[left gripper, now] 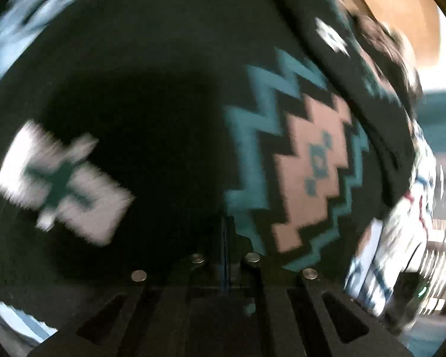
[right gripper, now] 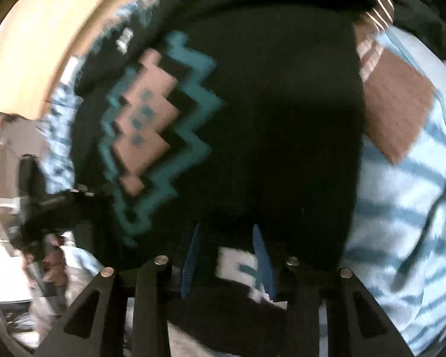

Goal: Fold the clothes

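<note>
A dark knit sweater (left gripper: pixel 151 68) fills the left wrist view, with a teal zigzag and pink diamond pattern (left gripper: pixel 312 166) and a white patch with a green cross (left gripper: pixel 65 184). My left gripper (left gripper: pixel 225 226) points down into it with its fingers pressed together, shut on a fold of the sweater beside the pattern. The right wrist view shows the same sweater (right gripper: pixel 282 119) and its diamond pattern (right gripper: pixel 148 125). My right gripper (right gripper: pixel 226 232) is shut on a thick bunch of it: black knit and a white patch (right gripper: pixel 238 267) fill the gap between the blue pads (right gripper: pixel 190 264).
A light blue striped cloth (right gripper: pixel 401 208) lies right of the sweater, and a brown garment with a striped edge (right gripper: pixel 395 110) lies above it. A tan surface (right gripper: pixel 44 44) curves along the far left. A blurred black shape (right gripper: pixel 53 208) sits at the left. White patterned fabric (left gripper: pixel 401 223) hangs at the right.
</note>
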